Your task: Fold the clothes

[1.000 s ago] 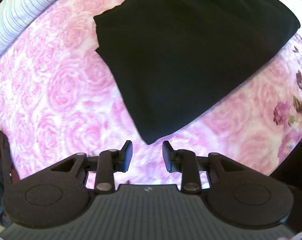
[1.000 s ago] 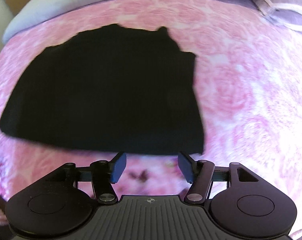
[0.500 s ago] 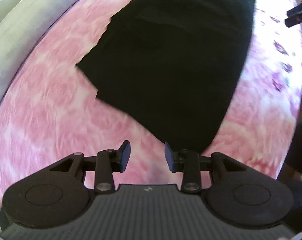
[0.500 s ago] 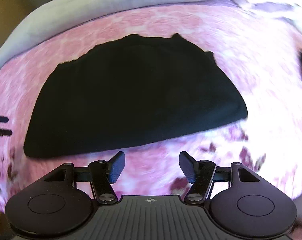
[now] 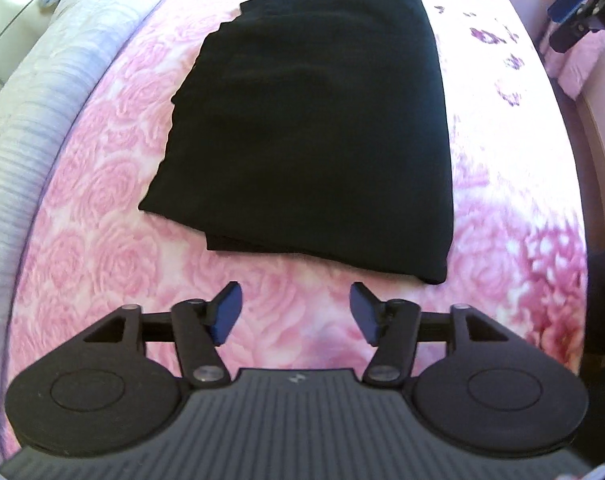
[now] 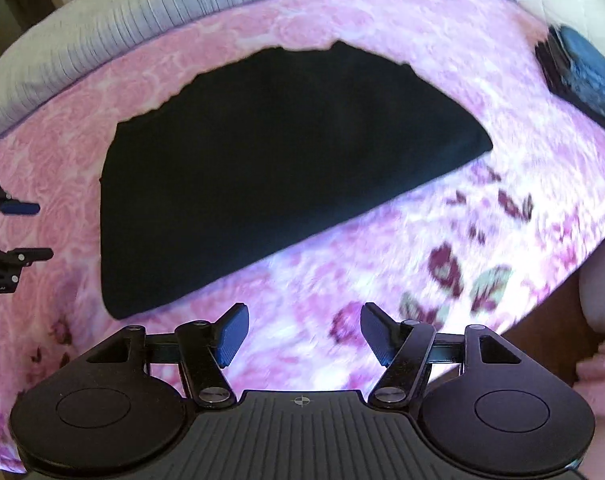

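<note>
A black garment lies folded flat on a pink rose-patterned blanket. In the left wrist view my left gripper hovers just short of the garment's near edge; its jaws are opening and nothing is between them. The right wrist view shows the same garment from another side, with my right gripper above the blanket near its edge, open and holding nothing. The right gripper shows at the top right of the left view. The left gripper shows at the left edge of the right view.
A pale striped bedcover runs along the far side of the blanket. A dark blue folded item lies at the right in the right wrist view. The blanket's edge with purple flowers drops off at lower right.
Both grippers have swung around the garment, so it now lies lengthwise ahead of the left one. The left jaws have spread much wider. The right jaws widened slightly.
</note>
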The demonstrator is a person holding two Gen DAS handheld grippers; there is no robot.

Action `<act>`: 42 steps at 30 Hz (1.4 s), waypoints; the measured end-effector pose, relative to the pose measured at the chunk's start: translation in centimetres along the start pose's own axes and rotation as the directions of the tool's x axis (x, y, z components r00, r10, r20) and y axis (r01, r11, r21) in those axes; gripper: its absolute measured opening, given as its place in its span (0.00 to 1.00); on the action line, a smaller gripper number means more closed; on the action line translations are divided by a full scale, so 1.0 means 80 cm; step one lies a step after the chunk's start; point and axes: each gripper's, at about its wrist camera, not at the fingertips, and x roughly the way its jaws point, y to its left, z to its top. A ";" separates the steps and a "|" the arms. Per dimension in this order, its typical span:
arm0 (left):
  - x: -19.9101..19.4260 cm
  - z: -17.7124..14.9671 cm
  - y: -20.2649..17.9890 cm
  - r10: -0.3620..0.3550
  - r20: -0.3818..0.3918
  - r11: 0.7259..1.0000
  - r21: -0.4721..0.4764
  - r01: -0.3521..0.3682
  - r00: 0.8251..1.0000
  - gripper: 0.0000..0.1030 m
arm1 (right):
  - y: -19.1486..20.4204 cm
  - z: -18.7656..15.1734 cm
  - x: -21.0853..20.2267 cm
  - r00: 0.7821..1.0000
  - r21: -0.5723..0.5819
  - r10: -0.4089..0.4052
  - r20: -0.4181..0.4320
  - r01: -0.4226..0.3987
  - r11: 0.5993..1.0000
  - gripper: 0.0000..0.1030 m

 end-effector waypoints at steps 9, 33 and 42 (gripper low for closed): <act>0.002 0.013 -0.001 -0.011 0.033 0.992 0.125 0.007 0.999 0.67 | 0.026 -0.024 -0.011 0.999 0.016 -0.026 -0.030 0.027 1.000 0.65; 0.094 -0.077 -0.008 0.080 0.266 0.642 0.723 -0.254 0.961 0.73 | 0.198 -0.098 0.052 0.993 -0.651 -0.033 0.118 0.102 0.752 0.66; 0.177 -0.106 0.030 -0.022 0.446 0.320 0.851 -0.416 0.895 0.75 | 0.252 -0.113 0.145 0.977 -0.777 -0.143 0.155 0.210 0.593 0.66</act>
